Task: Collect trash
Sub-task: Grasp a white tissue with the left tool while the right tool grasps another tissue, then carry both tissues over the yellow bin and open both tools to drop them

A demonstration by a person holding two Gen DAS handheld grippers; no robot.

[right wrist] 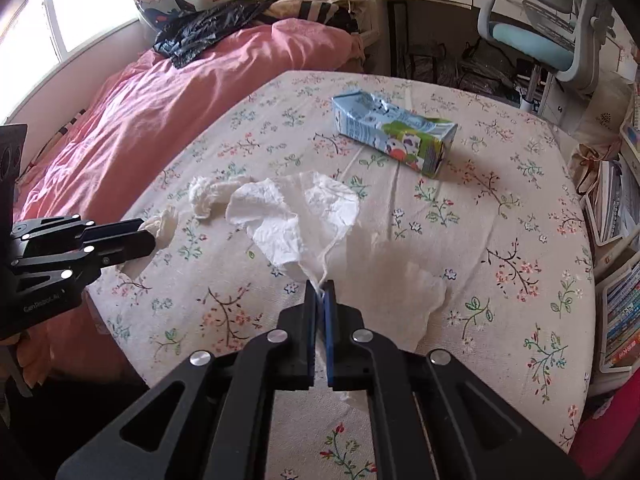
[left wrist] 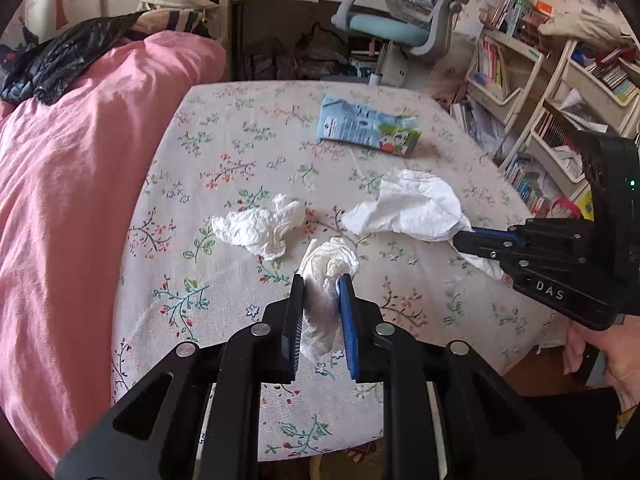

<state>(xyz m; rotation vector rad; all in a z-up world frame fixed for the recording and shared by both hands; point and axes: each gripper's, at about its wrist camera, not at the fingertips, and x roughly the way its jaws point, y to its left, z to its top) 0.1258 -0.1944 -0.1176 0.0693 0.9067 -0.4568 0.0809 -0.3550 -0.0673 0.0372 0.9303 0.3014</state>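
From your left wrist camera, the floral-clothed table (left wrist: 224, 152) has a pink duvet (left wrist: 80, 168) along its left edge with a black plastic bag (left wrist: 60, 60) lying on it, and a blue office chair (left wrist: 400, 20) and bookshelves (left wrist: 560, 92) beyond. A dented blue carton (left wrist: 368, 126) lies at the far side. A loose crumpled tissue (left wrist: 260, 228) sits mid-table. Your left gripper (left wrist: 322, 284) is clamped on a small tissue wad (left wrist: 330, 268), white and tightly scrunched. Your right gripper (left wrist: 466, 240) pinches the large tissue (left wrist: 412, 208) at its edge.

From your right wrist camera, the right gripper (right wrist: 320, 286) is closed on a twisted corner of the large tissue (right wrist: 288, 216), which fans out wrinkled across the cloth. The carton (right wrist: 394, 134) lies beyond it, well apart. The left gripper (right wrist: 146, 234) holds its wad (right wrist: 164, 224) at the table's left edge.
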